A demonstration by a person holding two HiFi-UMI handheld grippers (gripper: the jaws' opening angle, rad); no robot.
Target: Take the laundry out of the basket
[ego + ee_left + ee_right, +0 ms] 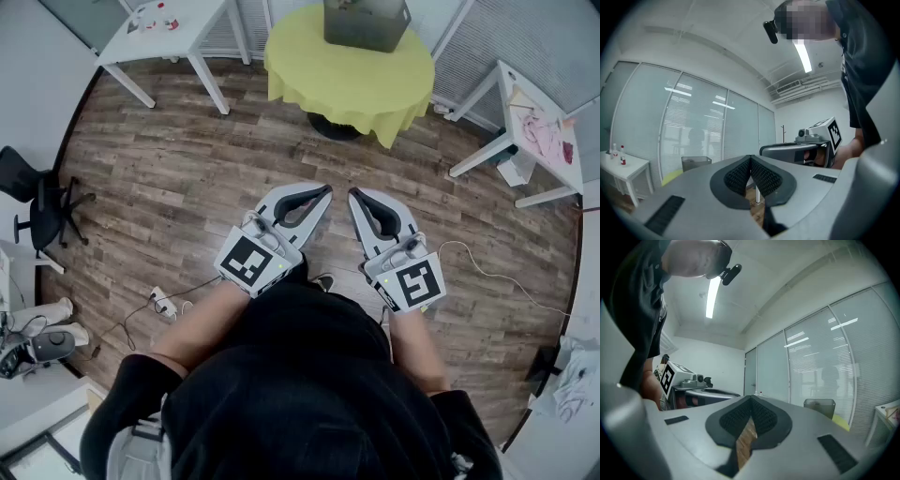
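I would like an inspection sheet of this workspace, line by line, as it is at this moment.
Surface: round table with yellow cloth, holding the basket.
Job's things: grey rectangular basket on that table; contents unclear.
Clutter: pinkish cloths on white side table at right.
Grippers: left gripper and right gripper both shut, empty, level, short of the table.
Cables: white power strip with cable, thin white cable, both on wooden floor.
Surroundings: black office chair at left.
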